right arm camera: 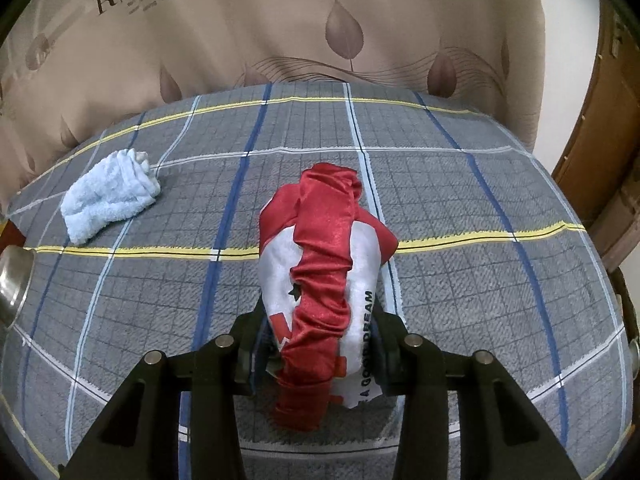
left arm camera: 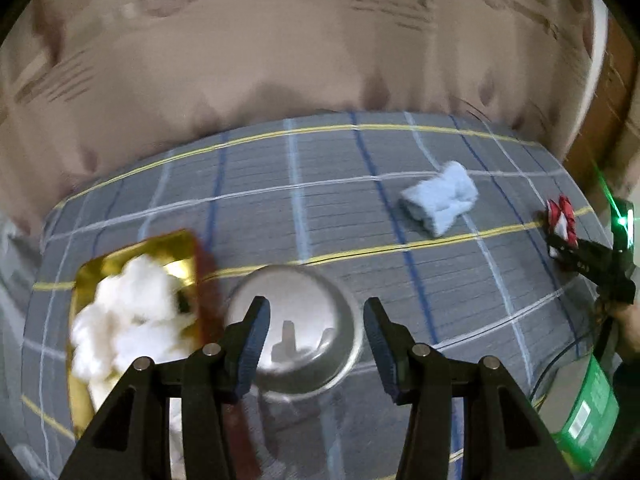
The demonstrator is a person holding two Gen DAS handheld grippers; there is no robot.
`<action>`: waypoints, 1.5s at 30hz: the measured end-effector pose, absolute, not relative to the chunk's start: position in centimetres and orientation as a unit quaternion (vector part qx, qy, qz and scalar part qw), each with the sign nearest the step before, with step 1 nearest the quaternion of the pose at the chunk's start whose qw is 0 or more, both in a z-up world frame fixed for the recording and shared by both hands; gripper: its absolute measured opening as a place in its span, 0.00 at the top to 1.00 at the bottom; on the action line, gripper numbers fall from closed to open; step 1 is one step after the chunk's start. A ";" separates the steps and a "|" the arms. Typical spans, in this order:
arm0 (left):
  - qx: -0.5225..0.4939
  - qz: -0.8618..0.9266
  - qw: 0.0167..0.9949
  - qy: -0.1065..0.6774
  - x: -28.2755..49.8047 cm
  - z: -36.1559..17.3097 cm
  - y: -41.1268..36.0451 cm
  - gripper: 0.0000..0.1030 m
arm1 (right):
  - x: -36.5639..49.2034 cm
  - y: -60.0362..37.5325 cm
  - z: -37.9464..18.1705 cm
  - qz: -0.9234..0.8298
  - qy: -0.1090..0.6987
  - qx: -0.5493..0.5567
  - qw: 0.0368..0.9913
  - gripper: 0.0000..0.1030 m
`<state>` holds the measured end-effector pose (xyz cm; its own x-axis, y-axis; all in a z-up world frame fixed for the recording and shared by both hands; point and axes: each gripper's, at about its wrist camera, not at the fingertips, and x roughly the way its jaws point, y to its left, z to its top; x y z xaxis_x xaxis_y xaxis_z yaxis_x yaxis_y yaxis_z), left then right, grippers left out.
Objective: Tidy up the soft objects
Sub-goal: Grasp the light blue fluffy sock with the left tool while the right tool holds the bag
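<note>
1. My right gripper (right arm camera: 320,344) is clamped on a red and white satin pouch (right arm camera: 320,276); both pads press its lower end, and the rest of it stands up ahead of the fingers with black lettering on its white side
2. From my left camera I see that same pouch (left arm camera: 562,216) at the far right, held above the checked grey cloth (left arm camera: 340,216) that covers the table
3. My left gripper (left arm camera: 316,336) holds nothing; its jaws stand partly apart, with a clear gap between the blue pads (left arm camera: 256,344)
4. That gap sits over a steel bowl (left arm camera: 296,328), whose shiny inside mirrors the fingers; I cannot tell whether the fingertips touch it
5. Just left of the bowl lies a gold tray (left arm camera: 132,256) with a heap of white cotton wool (left arm camera: 128,320) in it
6. A rolled light blue towel (left arm camera: 440,198) lies on the cloth well apart from the bowl, between it and the right gripper
7. In my right camera the towel (right arm camera: 110,196) is off to the left of the pouch, with the bowl's rim (right arm camera: 14,276) at the left edge
8. A beige curtain (right arm camera: 320,20) with a leaf print hangs behind the table
9. The left view is smeared by blur
</note>
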<state>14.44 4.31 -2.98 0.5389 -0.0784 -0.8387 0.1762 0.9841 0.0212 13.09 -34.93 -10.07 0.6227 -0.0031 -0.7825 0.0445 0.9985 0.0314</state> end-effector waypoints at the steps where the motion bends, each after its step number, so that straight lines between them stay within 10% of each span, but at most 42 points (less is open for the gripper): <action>1: 0.059 -0.077 0.874 0.476 15.1 -3.1 3.5 0.52 | 13.1 -34.9 -10.1 -0.014 0.434 0.022 0.900 0.63; 22: 0.199 -0.238 0.796 0.520 26.3 -7.7 -10.9 0.52 | 13.1 -35.1 -10.2 -0.009 0.434 0.026 0.900 0.59; 39: 0.122 -0.210 0.797 0.554 31.3 -10.2 -10.0 0.51 | 13.0 -35.0 -10.2 -0.008 0.434 0.030 0.900 0.58; 45: 0.098 -0.191 0.804 0.555 32.7 -11.6 -9.5 0.25 | 13.0 -35.0 -10.2 -0.008 0.433 0.030 0.901 0.58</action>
